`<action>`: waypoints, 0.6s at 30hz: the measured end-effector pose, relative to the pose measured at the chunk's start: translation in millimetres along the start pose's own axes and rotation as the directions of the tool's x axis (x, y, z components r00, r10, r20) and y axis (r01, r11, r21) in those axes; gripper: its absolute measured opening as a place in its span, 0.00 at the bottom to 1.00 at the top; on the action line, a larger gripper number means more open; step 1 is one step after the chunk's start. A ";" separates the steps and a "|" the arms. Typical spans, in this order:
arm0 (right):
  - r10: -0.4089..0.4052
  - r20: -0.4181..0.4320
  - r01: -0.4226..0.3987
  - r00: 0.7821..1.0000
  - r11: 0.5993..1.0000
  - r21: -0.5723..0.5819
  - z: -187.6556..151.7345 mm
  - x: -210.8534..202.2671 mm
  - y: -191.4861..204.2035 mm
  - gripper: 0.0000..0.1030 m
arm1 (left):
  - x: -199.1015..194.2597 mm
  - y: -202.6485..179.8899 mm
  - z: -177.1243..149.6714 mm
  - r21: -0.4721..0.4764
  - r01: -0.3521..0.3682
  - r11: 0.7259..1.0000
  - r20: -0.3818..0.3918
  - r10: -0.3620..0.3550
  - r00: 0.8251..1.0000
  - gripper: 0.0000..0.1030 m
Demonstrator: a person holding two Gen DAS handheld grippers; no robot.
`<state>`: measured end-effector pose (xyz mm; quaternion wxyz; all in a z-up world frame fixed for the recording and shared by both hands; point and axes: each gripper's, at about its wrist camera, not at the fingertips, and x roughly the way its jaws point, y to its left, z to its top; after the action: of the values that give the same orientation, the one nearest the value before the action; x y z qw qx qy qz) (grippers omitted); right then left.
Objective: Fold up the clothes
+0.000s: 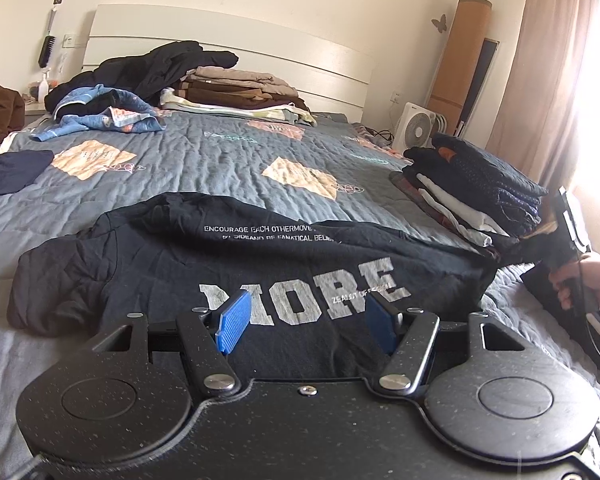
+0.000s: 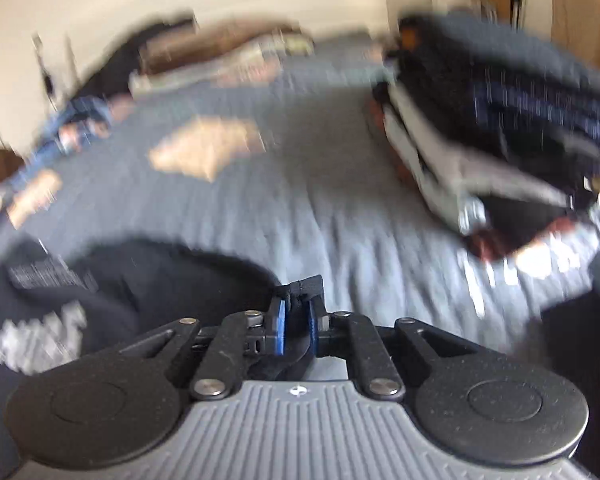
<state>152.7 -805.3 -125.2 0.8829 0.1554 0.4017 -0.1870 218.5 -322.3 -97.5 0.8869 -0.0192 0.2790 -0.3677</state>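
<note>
tee (image 1: 260, 280) showing black, grey-white "MORE" print | quilt (image 1: 204, 160) showing grey-blue, peach patches | gripper pads (image 1: 233, 322) showing blue | headboard (image 1: 228, 40) showing white

Black T-shirt (image 1: 260, 276) printed "MORE" lies rumpled, partly folded on the bed (image 1: 204, 160), one edge lifted.

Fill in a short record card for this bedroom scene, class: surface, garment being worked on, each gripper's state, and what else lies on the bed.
surface: bed with a grey quilt
garment: black T-shirt printed MORE, spread in front, partly folded
left gripper: open, over the shirt, nothing between its pads
right gripper: shut on a black fabric edge of the T-shirt
near stack: folded dark and white clothes, right side of the bed
far stack: folded brown and beige clothes by the headboard
loose items: blue patterned garment, unfolded
</note>
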 end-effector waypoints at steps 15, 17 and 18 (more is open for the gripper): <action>0.311 0.017 -0.312 0.950 0.950 0.025 -76.2 -28.6 -17.2 0.26 | 2.8 -6.5 -2.0 0.019 0.011 1.000 -0.013 -0.011 1.000 0.61; 0.303 -0.016 -0.303 0.953 0.953 0.004 -81.1 -16.9 -6.9 0.27 | 4.5 -8.0 -3.3 0.027 0.009 1.000 -0.018 -0.009 1.000 0.61; 0.293 -0.032 -0.294 0.955 0.956 -0.009 -83.2 -10.7 -1.8 0.28 | 5.5 -8.0 -3.9 0.028 0.008 1.000 -0.020 -0.007 1.000 0.61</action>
<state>91.3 -769.4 -169.5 0.8956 0.2102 0.3889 -0.0487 214.6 -331.1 -101.5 0.8828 -0.0041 0.2828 -0.3751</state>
